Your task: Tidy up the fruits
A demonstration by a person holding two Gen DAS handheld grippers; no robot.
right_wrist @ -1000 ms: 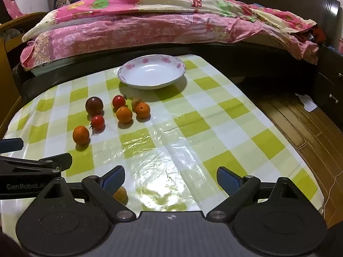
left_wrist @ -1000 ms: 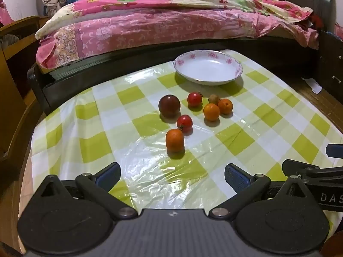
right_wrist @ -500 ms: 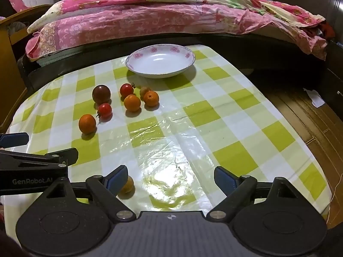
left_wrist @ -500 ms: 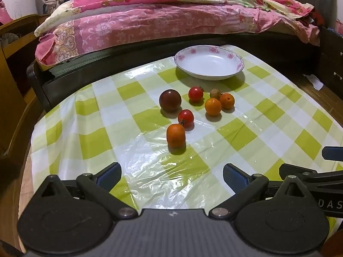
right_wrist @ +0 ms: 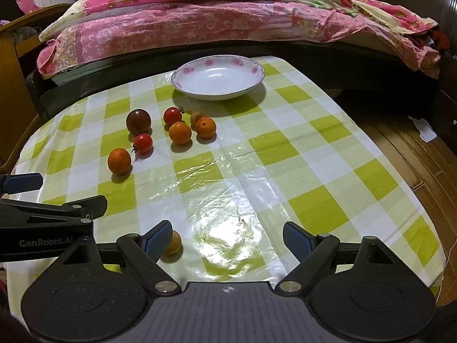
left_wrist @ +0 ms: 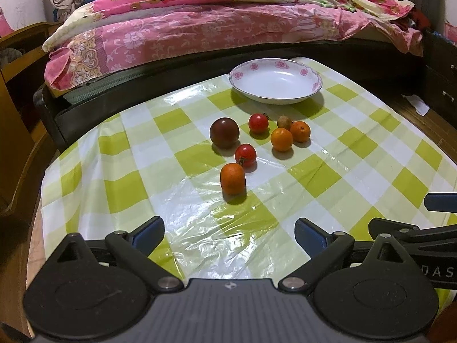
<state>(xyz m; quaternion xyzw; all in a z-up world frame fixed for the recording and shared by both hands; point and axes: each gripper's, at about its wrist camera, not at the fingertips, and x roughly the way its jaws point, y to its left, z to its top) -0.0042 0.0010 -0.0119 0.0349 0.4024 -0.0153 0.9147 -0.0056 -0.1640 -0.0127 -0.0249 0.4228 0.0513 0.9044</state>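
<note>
Several small fruits lie on a green-checked tablecloth [left_wrist: 120, 188]: a dark plum [left_wrist: 224, 132], two red tomatoes [left_wrist: 258, 123], three oranges with the nearest [left_wrist: 232, 178] in front, and a small brown fruit [left_wrist: 284, 121]. An empty white bowl [left_wrist: 275, 80] with pink flowers stands behind them. My left gripper [left_wrist: 230, 233] is open and empty, short of the nearest orange. My right gripper [right_wrist: 227, 237] is open and empty; a small yellowish fruit [right_wrist: 175, 242] lies by its left finger [right_wrist: 157, 238]. The bowl [right_wrist: 218, 77] and plum [right_wrist: 138, 120] also show in the right wrist view.
A bed with a pink floral quilt [left_wrist: 200, 23] runs along the table's far edge. Wooden furniture [left_wrist: 14, 91] stands at the left. Wooden floor [right_wrist: 422, 165] lies beyond the table's right edge. The other gripper shows at each view's side [right_wrist: 42, 223].
Both grippers have risen and tilted a little, so the fruits and bowl sit lower in view. The jaws stay open. No fruit has moved.
</note>
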